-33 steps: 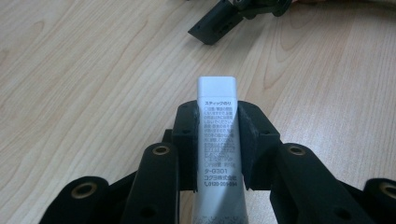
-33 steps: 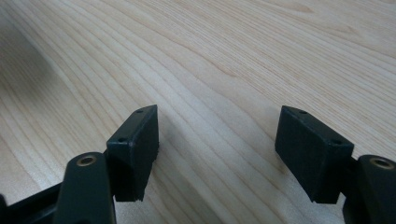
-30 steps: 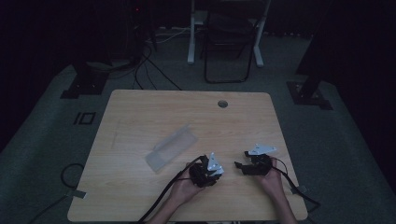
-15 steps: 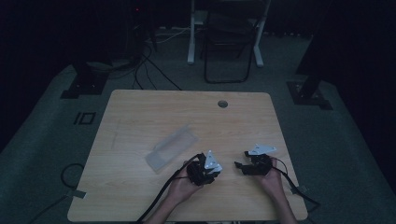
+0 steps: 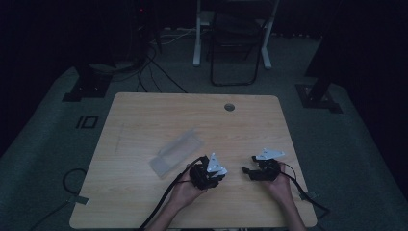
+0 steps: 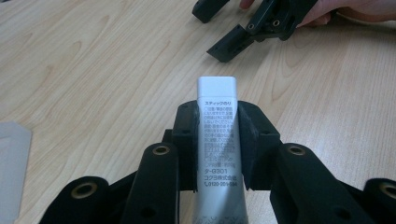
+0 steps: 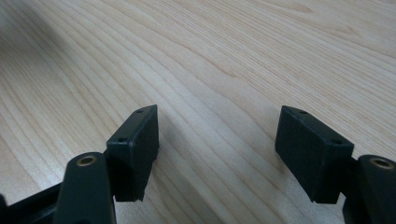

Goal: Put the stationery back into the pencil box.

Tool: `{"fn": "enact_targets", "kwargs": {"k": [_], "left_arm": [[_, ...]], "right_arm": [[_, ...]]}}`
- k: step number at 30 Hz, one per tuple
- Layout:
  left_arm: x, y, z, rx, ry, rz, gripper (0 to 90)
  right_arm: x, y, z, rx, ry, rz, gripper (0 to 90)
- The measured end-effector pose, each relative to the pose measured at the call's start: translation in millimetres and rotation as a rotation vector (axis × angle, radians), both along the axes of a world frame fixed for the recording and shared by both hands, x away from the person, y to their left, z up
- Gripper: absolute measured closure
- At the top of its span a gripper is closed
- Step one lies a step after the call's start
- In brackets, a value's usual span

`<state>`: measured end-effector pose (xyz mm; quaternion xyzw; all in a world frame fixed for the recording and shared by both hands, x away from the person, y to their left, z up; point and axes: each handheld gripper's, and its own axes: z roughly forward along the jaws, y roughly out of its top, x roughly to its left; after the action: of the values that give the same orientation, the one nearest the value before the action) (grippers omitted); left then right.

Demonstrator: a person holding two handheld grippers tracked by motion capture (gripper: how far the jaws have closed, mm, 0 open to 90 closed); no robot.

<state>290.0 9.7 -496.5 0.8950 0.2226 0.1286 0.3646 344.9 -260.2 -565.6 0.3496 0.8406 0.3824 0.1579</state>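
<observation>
The room around the wooden bench [image 5: 144, 120] is very dark in the high view, so the floor, the cables and the folding chair [image 5: 235, 43] behind the bench are dim shapes with little detail. Both hands come in from the bottom edge, forearms cut off by the frame. The left tongs [image 6: 217, 140] are clamped on a slim glue stick [image 6: 217, 135], grey and white with small printed Japanese text down its side; its white end [image 6: 215, 86] juts past the pads toward the far side of the view, while its lower end runs out of the bottom edge and cannot be seen. From above, the left tongs [image 5: 211, 172] are a dark lump under a pale three-cornered plate, and the stick itself is too small and dim to pick out there. The right tongs [image 7: 217, 149] stand wide apart with bare wood grain between the two black pads, nothing held; they also appear at the top of the left gripper view, partly cut off, with a hand [image 6: 345, 9] behind them. In the high view the right tongs [image 5: 248, 172] sit near the left pair, not touching. A clear plastic case [image 5: 175, 153] lies flat on the bench just beyond the left hand, its contents impossible to make out; a pale corner of it [image 6: 11, 163] shows at the left edge of the left gripper view.
</observation>
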Motion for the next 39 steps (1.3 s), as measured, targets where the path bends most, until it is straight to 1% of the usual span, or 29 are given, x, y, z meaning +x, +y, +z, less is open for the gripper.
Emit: {"fn": "enact_targets", "kwargs": {"k": [24, 39], "left_arm": [[2.9, 13.6, 9.6, -0.005, -0.036, 0.016, 71.1], [6.1, 24.3, 16.2, -0.018, -0.052, 0.032, 71.1]], "right_arm": [[0.0, 0.0, 0.0, -0.001, 0.0, 0.0, 30.5], [0.0, 0.0, 0.0, 0.0, 0.0, 0.0, 30.5]]}}
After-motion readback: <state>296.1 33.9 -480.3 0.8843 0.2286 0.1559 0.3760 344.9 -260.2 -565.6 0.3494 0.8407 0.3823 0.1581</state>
